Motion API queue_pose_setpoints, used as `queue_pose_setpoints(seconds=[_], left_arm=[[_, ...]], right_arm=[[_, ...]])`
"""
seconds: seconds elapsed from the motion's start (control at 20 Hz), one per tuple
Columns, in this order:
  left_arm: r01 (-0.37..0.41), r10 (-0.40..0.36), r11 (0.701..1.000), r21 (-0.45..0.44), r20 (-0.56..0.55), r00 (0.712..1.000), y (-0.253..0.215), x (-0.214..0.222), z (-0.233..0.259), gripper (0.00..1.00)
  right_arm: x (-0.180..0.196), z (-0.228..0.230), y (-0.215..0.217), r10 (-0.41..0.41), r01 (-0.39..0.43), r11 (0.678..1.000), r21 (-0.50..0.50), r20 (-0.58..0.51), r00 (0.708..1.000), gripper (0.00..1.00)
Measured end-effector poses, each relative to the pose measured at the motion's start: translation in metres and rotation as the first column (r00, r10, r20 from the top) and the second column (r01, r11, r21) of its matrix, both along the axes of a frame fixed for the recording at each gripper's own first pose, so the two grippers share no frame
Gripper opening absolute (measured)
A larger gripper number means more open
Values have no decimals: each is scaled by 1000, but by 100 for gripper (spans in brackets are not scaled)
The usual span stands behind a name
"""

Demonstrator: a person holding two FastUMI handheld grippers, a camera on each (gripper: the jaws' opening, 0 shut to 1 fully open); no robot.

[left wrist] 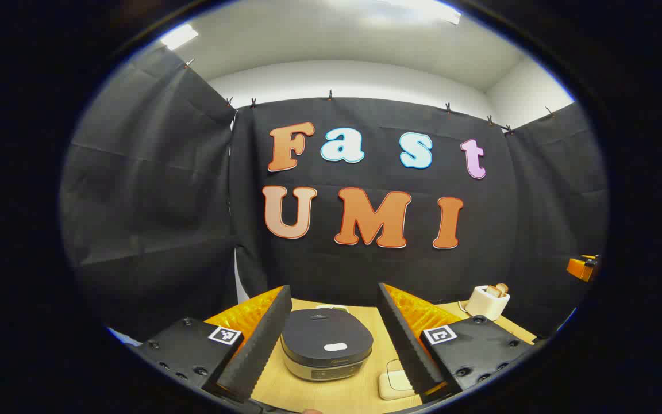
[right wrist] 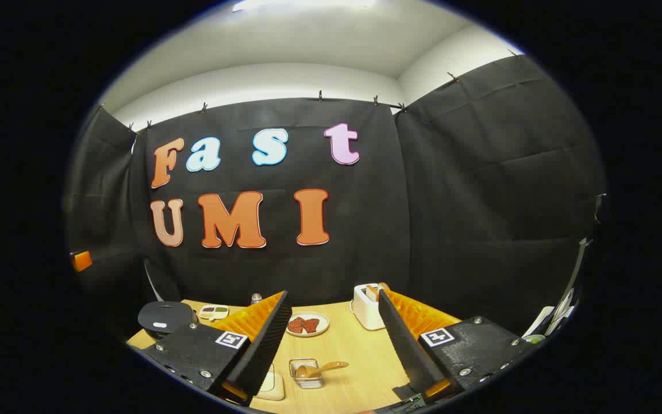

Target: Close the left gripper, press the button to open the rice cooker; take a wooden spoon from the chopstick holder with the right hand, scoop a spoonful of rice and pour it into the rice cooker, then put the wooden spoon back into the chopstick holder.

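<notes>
Rice cooker (right wrist: 165,318) far left on table (right wrist: 354,351), toaster (right wrist: 367,307) behind wooden spoon (right wrist: 322,367).

left hand-held gripper (left wrist: 331,339): jaws apart | rice cooker (left wrist: 326,344): lid down, between fingers

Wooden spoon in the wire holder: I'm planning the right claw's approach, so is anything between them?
Nothing visible: the right claw hangs open above bare table, and the wooden spoon lies in the wire chopstick holder between its fingers.

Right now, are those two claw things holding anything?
No, nothing. The left gripper is open above the closed rice cooker; the right gripper is open, the wooden spoon lying untouched in its wire holder.
</notes>
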State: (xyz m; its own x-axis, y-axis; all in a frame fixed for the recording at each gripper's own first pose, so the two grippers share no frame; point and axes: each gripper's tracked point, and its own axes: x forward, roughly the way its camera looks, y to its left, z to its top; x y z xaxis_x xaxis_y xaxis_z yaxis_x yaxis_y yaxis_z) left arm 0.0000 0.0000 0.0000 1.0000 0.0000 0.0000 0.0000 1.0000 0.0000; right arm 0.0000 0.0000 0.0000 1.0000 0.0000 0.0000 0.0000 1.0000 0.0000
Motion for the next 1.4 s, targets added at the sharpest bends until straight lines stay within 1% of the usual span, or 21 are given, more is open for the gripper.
queue_pose_setpoints(seconds=[0.05,0.15,0.35,0.5,0.55,0.6,0.65,0.9,0.95,1.0,1.05,1.1,1.15,1.25,1.4], left_arm=[[-11,11,1000,16,5,1000,2,1,2,98],[-16,15,999,36,16,1000,0,3,5,98],[-3,3,1000,6,28,1000,-7,8,18,98],[-9,10,1000,-18,27,1000,-5,6,20,99],[-11,12,1000,-20,26,1000,-5,5,20,98],[-17,17,1000,-15,26,1000,-2,5,20,98],[-19,19,1000,-8,27,999,-1,4,19,98],[7,-7,1000,-13,27,1000,-10,2,20,98],[10,-10,1000,-12,24,1000,-10,2,18,100],[10,-9,1000,-7,23,1000,-10,1,18,99],[13,-13,1000,1,24,1000,-11,1,19,99],[21,-21,1000,8,25,999,-13,0,20,98],[37,-38,999,11,24,999,-17,0,20,98],[49,-49,999,13,33,998,-19,-1,24,79],[24,-26,999,41,36,999,-15,2,26,51]], right_arm=[[1,0,2,6,-6,1000,2,-5,1000,94],[3,1,1,11,-11,1000,-6,-5,1000,94],[7,3,1,10,-10,999,-47,6,1000,94],[7,1,9,34,-34,998,-49,0,999,94],[7,0,10,39,-39,998,-46,-4,999,98],[8,0,9,39,-39,998,-44,-5,999,94],[8,0,8,41,-41,998,-44,-4,999,94],[8,-3,7,46,-46,998,-51,-11,999,94],[7,-4,7,47,-47,998,-49,-15,999,94],[8,-5,6,48,-49,998,-47,-16,999,97],[8,-6,6,50,-50,998,-47,-19,999,98],[9,-8,7,53,-54,998,-45,-25,998,94],[10,-11,7,55,-56,998,-43,-32,998,94],[10,-11,7,57,-58,998,-39,-35,998,94],[12,-14,12,63,-65,997,-45,-37,997,94]])
